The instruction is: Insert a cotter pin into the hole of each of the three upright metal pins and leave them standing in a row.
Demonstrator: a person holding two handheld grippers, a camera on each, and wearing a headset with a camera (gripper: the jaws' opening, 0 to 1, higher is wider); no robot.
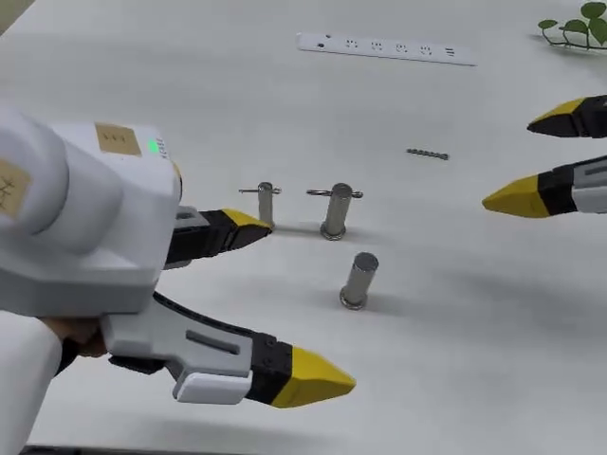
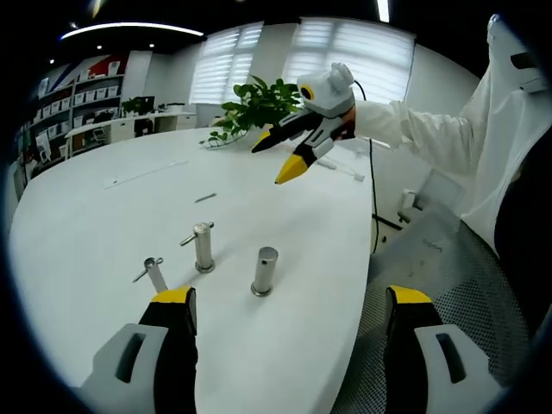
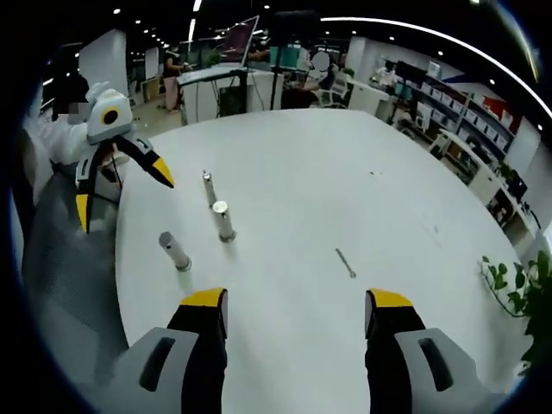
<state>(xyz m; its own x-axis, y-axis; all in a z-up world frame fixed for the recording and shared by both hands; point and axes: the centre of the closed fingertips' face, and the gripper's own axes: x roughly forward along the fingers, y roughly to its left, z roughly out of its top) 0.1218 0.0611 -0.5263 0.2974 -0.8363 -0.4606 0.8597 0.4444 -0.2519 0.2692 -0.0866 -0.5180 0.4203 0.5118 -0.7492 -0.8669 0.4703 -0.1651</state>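
Head view: left tongs (image 1: pixel 311 305), right tongs (image 1: pixel 508 162) agape; loose cotter pin (image 1: pixel 428 154), power strip (image 1: pixel 384 47), plant (image 1: pixel 579 28) beyond pins (image 1: pixel 335 210).

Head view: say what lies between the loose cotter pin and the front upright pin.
Only bare white table between the thin grey loose cotter pin and the front silver upright metal pin, seen in the head view.

Open table (image 1: pixel 455 303) at three o'clock of the middle post (image 1: pixel 335 210), clear run in there; left post (image 1: pixel 266 204) sits tight at nine, front post (image 1: pixel 358 281) at five, loose pin (image 1: pixel 428 154) at two, well apart, power strip (image 1: pixel 384 47) far off at twelve
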